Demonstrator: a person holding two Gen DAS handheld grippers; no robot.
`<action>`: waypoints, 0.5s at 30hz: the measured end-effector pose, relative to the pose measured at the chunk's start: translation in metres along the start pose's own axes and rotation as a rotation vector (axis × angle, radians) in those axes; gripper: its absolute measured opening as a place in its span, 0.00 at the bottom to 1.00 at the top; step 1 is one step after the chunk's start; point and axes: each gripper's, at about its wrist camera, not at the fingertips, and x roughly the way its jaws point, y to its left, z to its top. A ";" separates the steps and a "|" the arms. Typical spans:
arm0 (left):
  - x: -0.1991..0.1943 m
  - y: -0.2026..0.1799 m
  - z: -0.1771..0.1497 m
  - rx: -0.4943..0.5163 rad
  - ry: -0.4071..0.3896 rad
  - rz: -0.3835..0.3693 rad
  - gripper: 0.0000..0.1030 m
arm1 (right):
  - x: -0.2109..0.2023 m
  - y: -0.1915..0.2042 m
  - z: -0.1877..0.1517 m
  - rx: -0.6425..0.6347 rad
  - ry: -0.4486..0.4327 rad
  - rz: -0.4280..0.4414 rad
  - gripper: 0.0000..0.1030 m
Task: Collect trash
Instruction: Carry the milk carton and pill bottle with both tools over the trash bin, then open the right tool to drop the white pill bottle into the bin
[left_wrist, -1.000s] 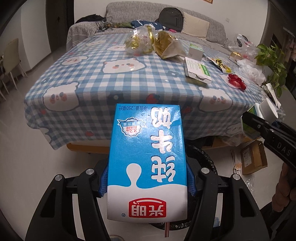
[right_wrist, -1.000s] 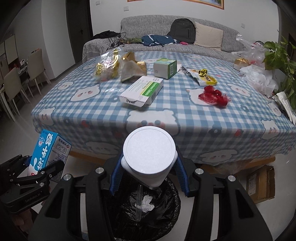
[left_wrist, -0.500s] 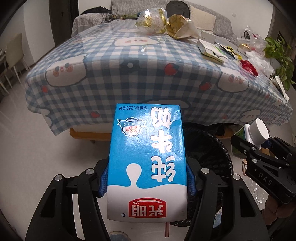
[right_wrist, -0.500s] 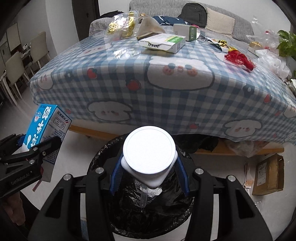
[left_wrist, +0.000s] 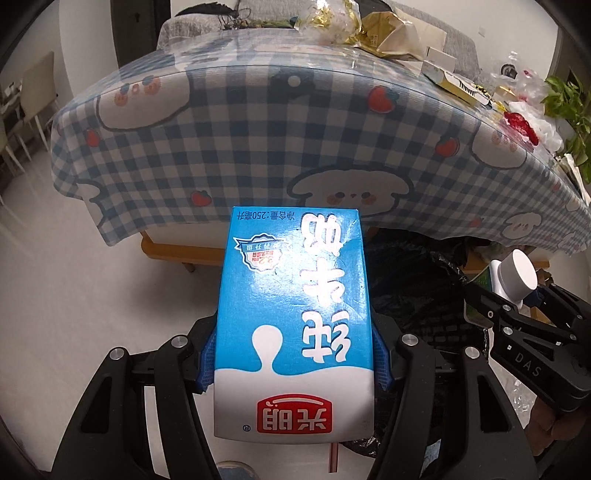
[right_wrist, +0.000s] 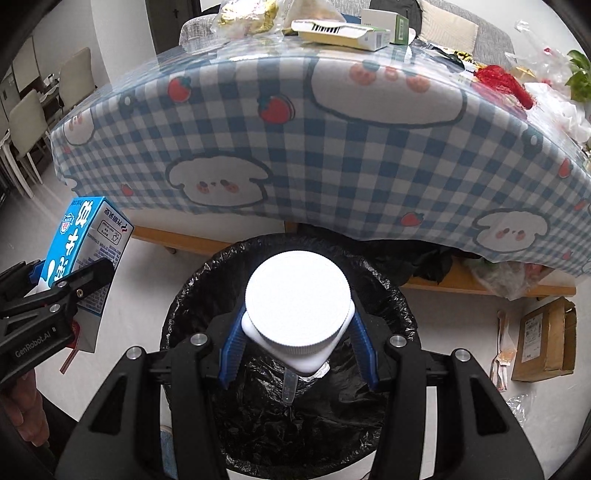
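Note:
My left gripper (left_wrist: 293, 354) is shut on a blue and white milk carton (left_wrist: 293, 325), held upside down to the left of the bin; the carton also shows in the right wrist view (right_wrist: 83, 254). My right gripper (right_wrist: 297, 347) is shut on a white bottle with a round white cap (right_wrist: 297, 299), held right over the open black-lined trash bin (right_wrist: 391, 295). The bottle also shows at the right of the left wrist view (left_wrist: 515, 277). The bin (left_wrist: 417, 291) stands on the floor in front of the table. Some clear trash lies inside it.
A table with a blue checked cloth (right_wrist: 332, 147) stands just behind the bin, its edge above gripper height. Boxes (right_wrist: 343, 31), wrappers (right_wrist: 243, 14) and red trash (right_wrist: 502, 83) lie on it. A cardboard box (right_wrist: 546, 339) lies on the floor at the right. Chairs (right_wrist: 22, 122) stand far left.
Both grippers have dropped lower and closer to the table's front edge. The bin now lies directly under the bottle. Both still hold their loads.

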 end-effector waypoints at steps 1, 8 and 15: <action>0.002 0.000 -0.001 -0.003 0.001 -0.001 0.60 | 0.002 0.001 -0.001 -0.002 0.003 0.000 0.47; 0.007 0.004 -0.005 -0.005 0.007 0.011 0.60 | 0.016 0.008 -0.004 -0.015 0.024 -0.006 0.47; 0.009 0.002 -0.003 -0.008 0.011 0.013 0.60 | 0.012 0.010 -0.005 -0.027 0.009 -0.012 0.55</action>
